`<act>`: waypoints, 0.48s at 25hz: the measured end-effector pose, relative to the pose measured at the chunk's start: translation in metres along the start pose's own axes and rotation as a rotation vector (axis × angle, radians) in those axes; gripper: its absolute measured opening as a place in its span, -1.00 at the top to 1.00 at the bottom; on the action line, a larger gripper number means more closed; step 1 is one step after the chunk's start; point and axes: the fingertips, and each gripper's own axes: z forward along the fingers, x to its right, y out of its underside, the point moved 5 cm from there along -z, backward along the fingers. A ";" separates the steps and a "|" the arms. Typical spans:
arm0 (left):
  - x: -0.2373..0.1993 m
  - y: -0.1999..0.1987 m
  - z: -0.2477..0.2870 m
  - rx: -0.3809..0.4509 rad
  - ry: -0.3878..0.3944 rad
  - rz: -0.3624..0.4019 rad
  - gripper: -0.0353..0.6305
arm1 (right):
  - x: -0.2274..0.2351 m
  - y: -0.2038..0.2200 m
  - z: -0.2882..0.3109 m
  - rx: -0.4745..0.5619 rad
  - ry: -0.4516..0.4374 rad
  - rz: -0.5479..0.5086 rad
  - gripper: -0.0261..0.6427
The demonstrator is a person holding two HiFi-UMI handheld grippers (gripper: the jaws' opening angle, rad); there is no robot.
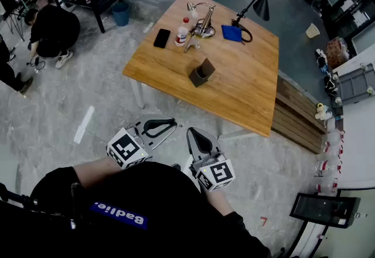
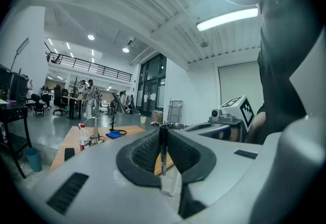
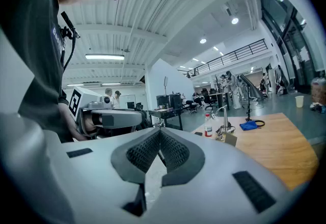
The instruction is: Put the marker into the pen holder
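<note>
The dark pen holder (image 1: 202, 72) stands upright near the middle of the wooden table (image 1: 246, 87), well ahead of both grippers. My left gripper (image 1: 171, 124) is held over the floor in front of the table. In the left gripper view a black marker (image 2: 163, 152) stands upright, clamped between the pads of the left gripper (image 2: 163, 130). My right gripper (image 1: 194, 133) hangs beside it, also short of the table. Its jaws (image 3: 159, 129) are shut, tips touching, with nothing between them. The pen holder (image 3: 230, 139) shows beyond them.
At the table's far end are a black phone (image 1: 162, 38), a bottle (image 1: 183, 31), a silver lamp (image 1: 202, 16), a blue cloth (image 1: 232, 33) and a black desk lamp (image 1: 261, 2). A wooden bench (image 1: 299, 116) flanks the table's right. A person (image 1: 53, 31) crouches on the floor at the far left.
</note>
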 end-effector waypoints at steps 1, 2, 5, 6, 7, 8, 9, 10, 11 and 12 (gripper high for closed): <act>0.001 0.000 0.000 0.000 0.001 0.000 0.74 | 0.000 0.001 0.000 -0.001 0.000 0.001 0.91; 0.001 0.001 0.000 0.000 0.001 -0.001 0.74 | 0.000 0.001 -0.001 -0.002 0.000 0.002 0.91; 0.003 0.001 0.002 -0.002 0.002 -0.003 0.74 | 0.001 0.003 -0.002 -0.009 -0.006 0.011 0.91; 0.004 0.001 0.003 -0.003 0.002 -0.004 0.74 | 0.001 0.004 -0.003 -0.010 -0.009 0.014 0.91; 0.004 0.001 0.004 -0.005 0.002 -0.005 0.74 | 0.002 0.004 -0.004 -0.011 -0.011 0.017 0.91; 0.005 0.001 0.005 -0.007 0.002 -0.005 0.74 | 0.003 0.004 -0.004 -0.012 -0.014 0.018 0.91; 0.006 0.001 0.007 -0.008 0.002 -0.006 0.74 | 0.004 0.004 -0.005 -0.011 -0.019 0.019 0.91; 0.006 0.002 0.008 -0.009 0.001 -0.006 0.74 | 0.005 0.004 -0.006 -0.009 -0.025 0.020 0.91; 0.007 0.002 0.010 -0.010 -0.001 -0.006 0.74 | 0.007 0.004 -0.006 -0.005 -0.030 0.023 0.91; 0.007 0.003 0.012 -0.011 -0.003 -0.006 0.74 | 0.008 0.004 -0.007 -0.001 -0.034 0.026 0.91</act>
